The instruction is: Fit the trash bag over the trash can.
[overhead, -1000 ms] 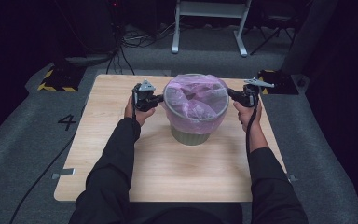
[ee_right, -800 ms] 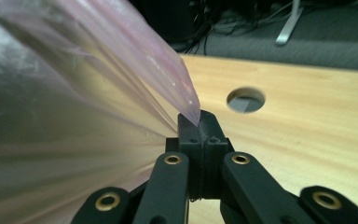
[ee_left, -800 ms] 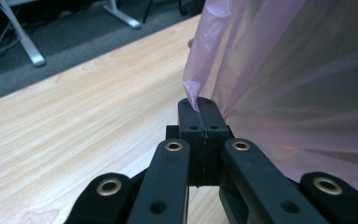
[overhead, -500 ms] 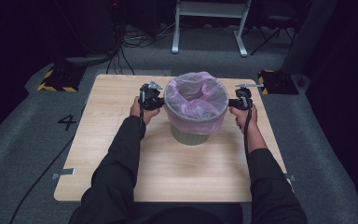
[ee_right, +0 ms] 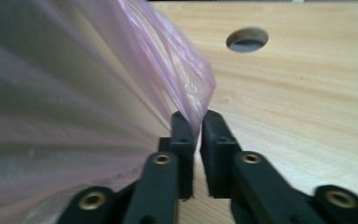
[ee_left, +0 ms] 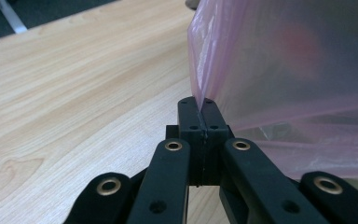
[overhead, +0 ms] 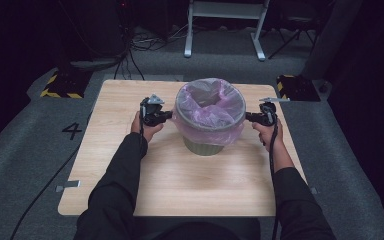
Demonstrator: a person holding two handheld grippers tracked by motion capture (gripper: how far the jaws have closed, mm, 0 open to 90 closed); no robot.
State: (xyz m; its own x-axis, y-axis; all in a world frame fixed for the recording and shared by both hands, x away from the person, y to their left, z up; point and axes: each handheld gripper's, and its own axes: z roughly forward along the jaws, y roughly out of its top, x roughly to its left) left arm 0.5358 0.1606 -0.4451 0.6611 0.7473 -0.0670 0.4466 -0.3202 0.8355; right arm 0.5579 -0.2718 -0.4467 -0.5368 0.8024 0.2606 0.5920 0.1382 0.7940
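A wooden table (overhead: 130, 165) is sitting in a dark room, and a small bin (overhead: 204, 145) is standing on it, past the middle. A pink bag (overhead: 209, 100) is lining the bin and folding down over its rim. On the left, the left gripper (overhead: 169, 115) is pinching the bag's edge, jaws almost pressed together though they have just been opening. On the right, the right gripper (overhead: 249, 117) has just been opening too: a small gap is showing, with the bag's edge between the jaws. To do this well, both hands should be pulling the plastic down evenly, gently, without tearing it.
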